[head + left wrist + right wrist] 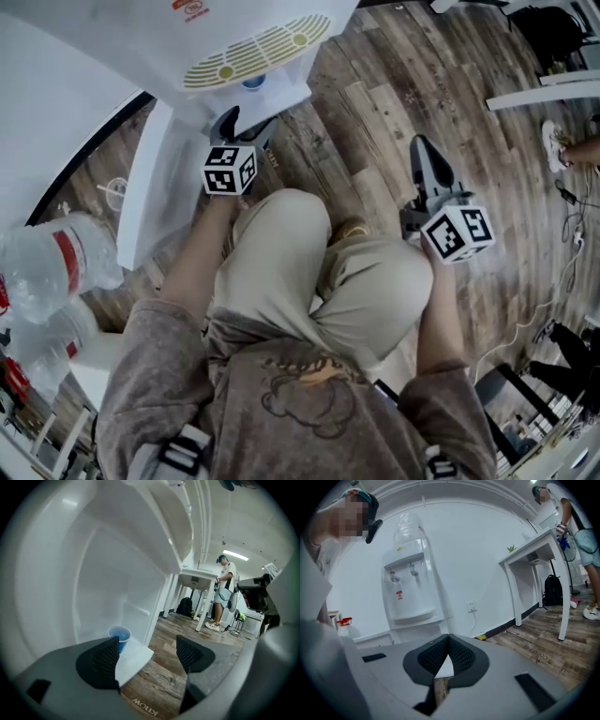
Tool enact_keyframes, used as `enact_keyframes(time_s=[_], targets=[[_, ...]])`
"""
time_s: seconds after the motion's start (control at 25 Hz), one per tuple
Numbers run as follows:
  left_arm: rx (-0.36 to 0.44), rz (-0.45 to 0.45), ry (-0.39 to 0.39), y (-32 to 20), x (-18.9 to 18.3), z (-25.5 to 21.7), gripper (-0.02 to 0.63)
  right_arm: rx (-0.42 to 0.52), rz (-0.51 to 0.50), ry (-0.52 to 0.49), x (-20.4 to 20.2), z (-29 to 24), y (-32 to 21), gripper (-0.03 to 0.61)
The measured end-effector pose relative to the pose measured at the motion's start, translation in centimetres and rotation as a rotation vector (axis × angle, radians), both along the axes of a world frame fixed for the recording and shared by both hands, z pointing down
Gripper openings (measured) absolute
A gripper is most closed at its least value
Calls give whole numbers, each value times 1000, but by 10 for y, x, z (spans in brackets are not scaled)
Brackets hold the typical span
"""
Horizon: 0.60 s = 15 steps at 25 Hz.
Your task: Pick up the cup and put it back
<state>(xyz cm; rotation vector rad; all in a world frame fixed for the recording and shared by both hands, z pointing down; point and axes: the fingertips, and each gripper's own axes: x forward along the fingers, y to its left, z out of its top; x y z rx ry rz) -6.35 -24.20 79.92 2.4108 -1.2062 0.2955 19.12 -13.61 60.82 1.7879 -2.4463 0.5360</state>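
Observation:
A small blue cup [119, 636] stands on the white ledge inside the water dispenser's recess [108, 588]. From above, the cup [253, 82] peeks out under the dispenser's slotted drip tray [253, 52]. My left gripper [146, 654] is open, a short way in front of the cup. Its left pad [104, 660] hides the cup's lower part, and nothing lies between the jaws. In the head view the left gripper [246, 127] points at the dispenser. My right gripper [448, 657] is shut and empty, and that gripper [424, 155] is held over the wooden floor beside the person's knee.
Clear plastic water bottles [56, 272] lie at the left. A white table [534, 550] stands at the right with another person [225, 592] beside it. The dispenser [410, 585] stands against the white wall. Cables and a shoe [553, 145] lie on the floor at the far right.

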Motion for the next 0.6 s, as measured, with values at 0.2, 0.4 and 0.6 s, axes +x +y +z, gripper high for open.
enact_keyframes(time_s=[0.2, 0.4, 0.6], targets=[[39, 55, 39, 22, 8, -49, 370, 20, 6, 10, -4, -3, -8, 2], [92, 111, 93, 44, 21, -105, 370, 38, 35, 15, 5, -3, -14, 2], [98, 128, 120, 58, 19, -132, 359, 53, 67, 6, 12, -5, -12, 2]])
